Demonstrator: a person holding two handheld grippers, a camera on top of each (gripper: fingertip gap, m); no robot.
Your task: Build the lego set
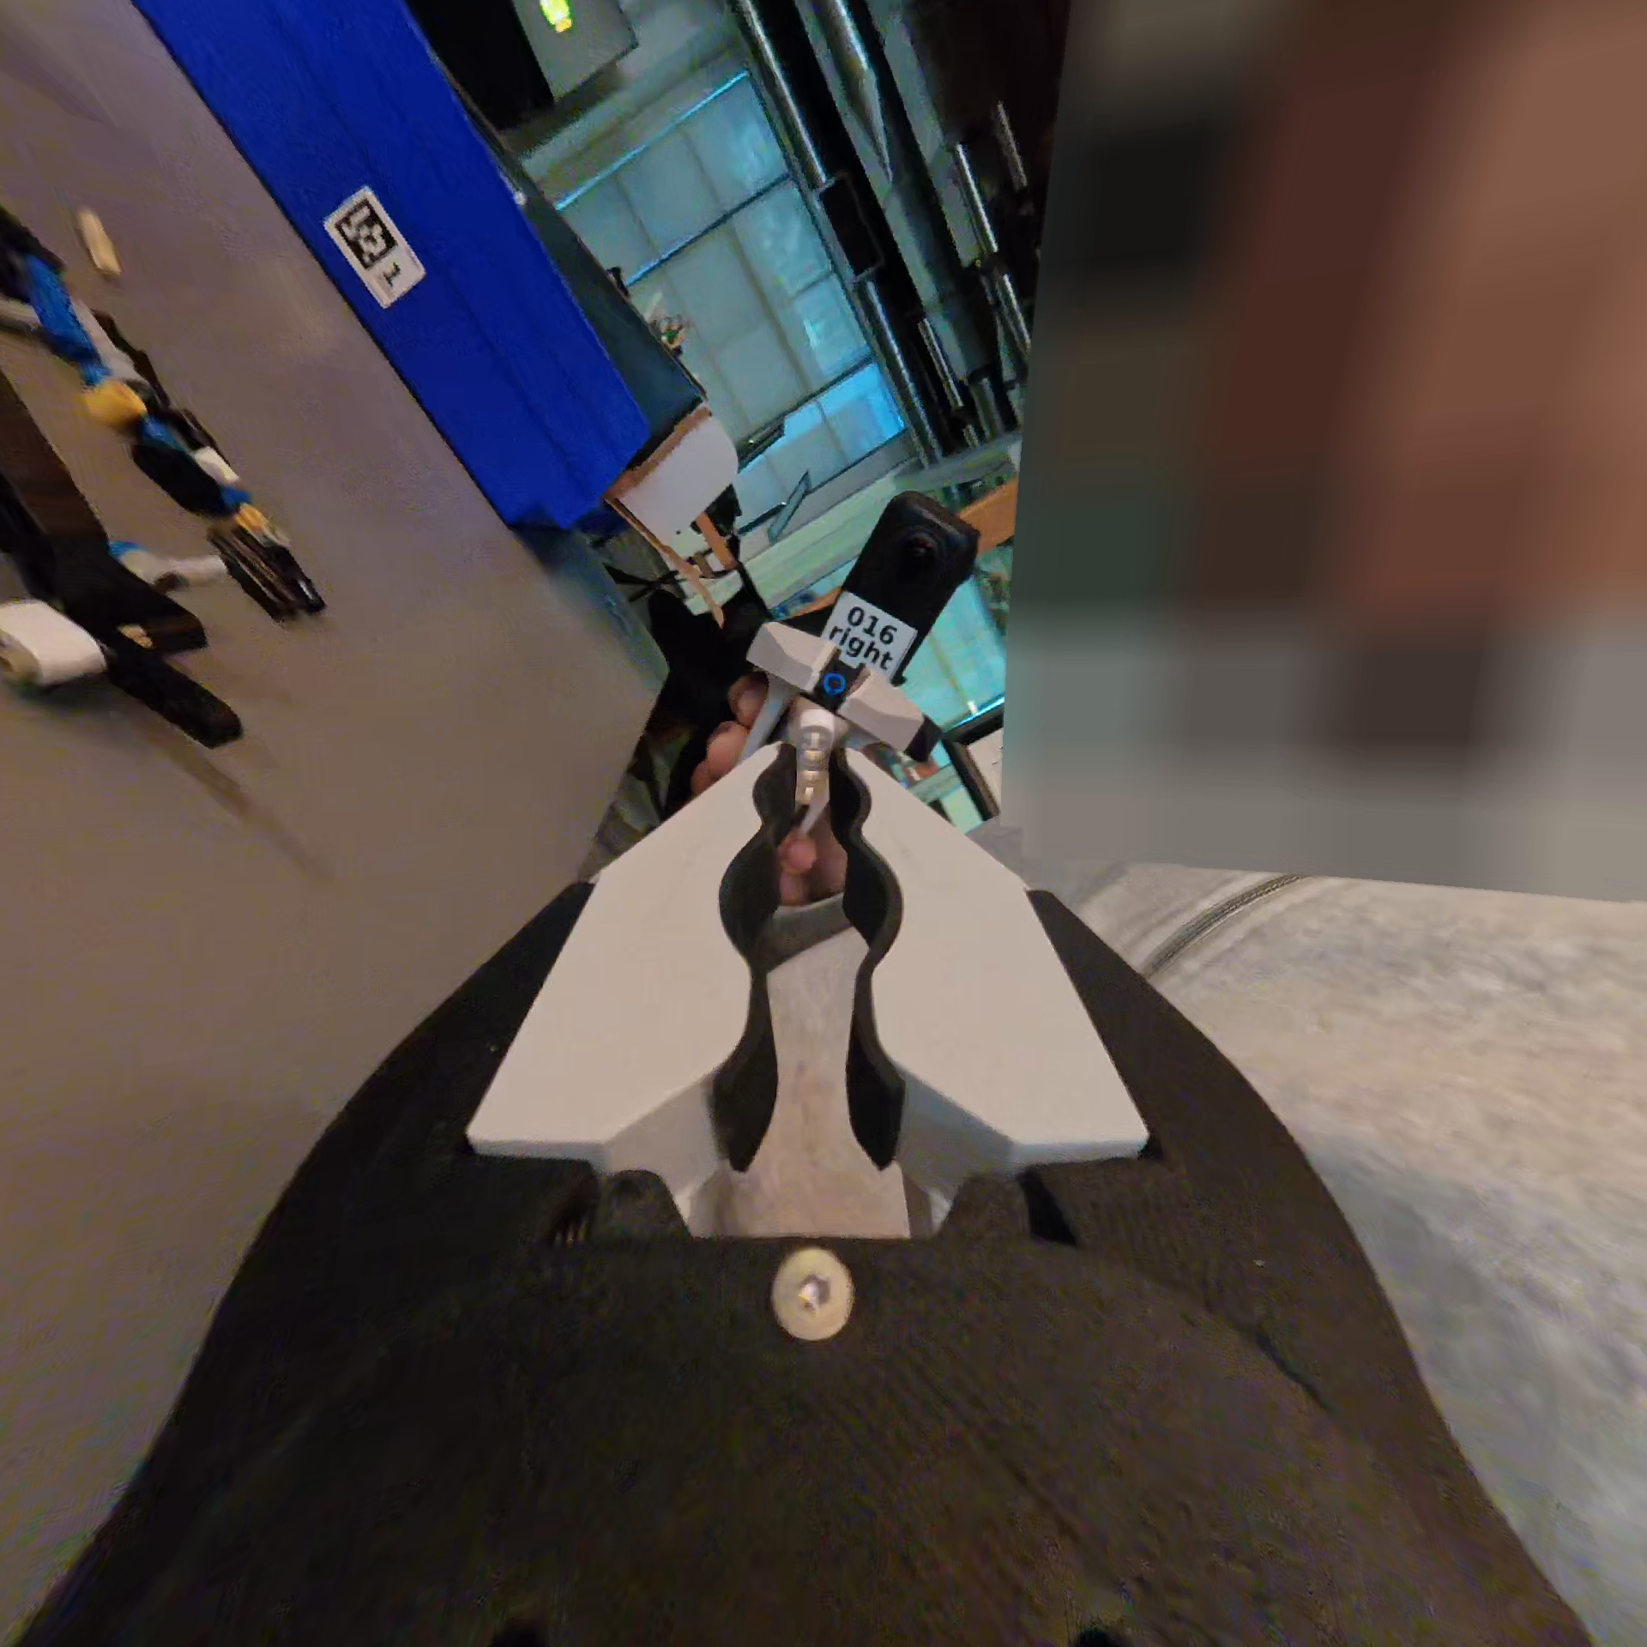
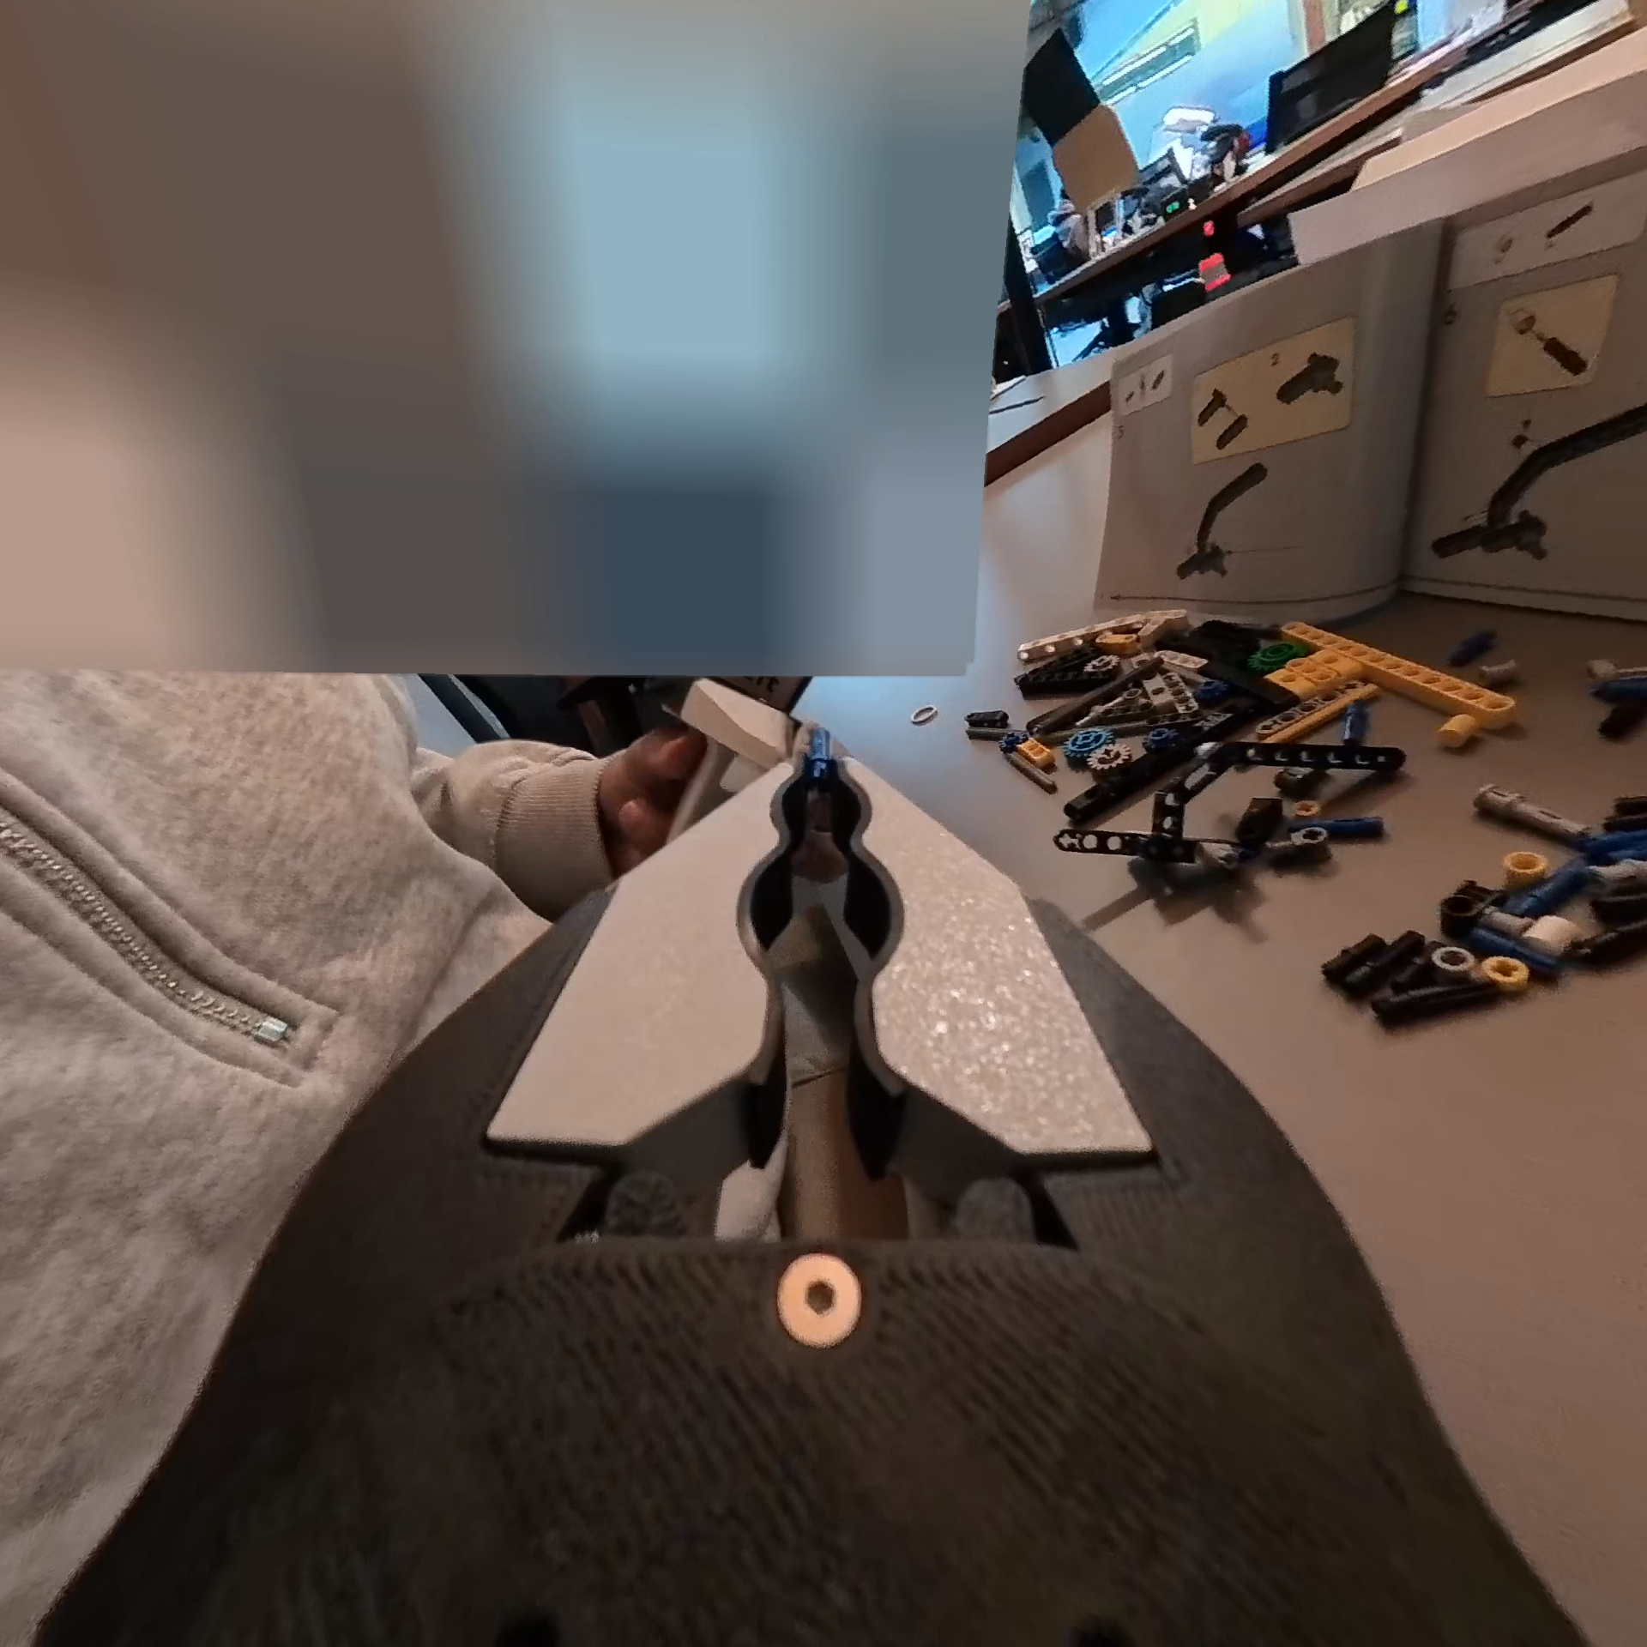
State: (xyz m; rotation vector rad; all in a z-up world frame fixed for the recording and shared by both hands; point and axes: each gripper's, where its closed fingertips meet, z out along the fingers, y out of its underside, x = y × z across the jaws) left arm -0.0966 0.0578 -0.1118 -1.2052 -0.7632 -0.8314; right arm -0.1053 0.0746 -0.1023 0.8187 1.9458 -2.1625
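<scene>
grippers meet tip to tip in mid-air, well above the grey table, so the loose parts pile serves as the landmark throughout. left wrist view: the left gripper is pressed together on a slim light grey lego piece that pokes out past its tips, and straight ahead, touching or nearly touching that piece, is the right gripper with its black camera above it; the pile sits far off to the left of this meeting point, blurred. right wrist view: the right gripper is pinching a small blue pin at its very tips, and the pile lies to the right of and beyond it, with the open instruction booklet standing behind the pile; the left gripper's pale body and the hand holding it sit just left of the pin, on the side away from the pile. judging from this, the step in hand is joining the pin to the grey piece. to do it well, bring the pin's axis into line with the hole before pushing, keep both grips firm so neither part swivels, and press straight along the pin rather than at an angle; whether the pin has begun to enter cannot be told. a slip here would likely drop a part toward the lap, away from the pile.
</scene>
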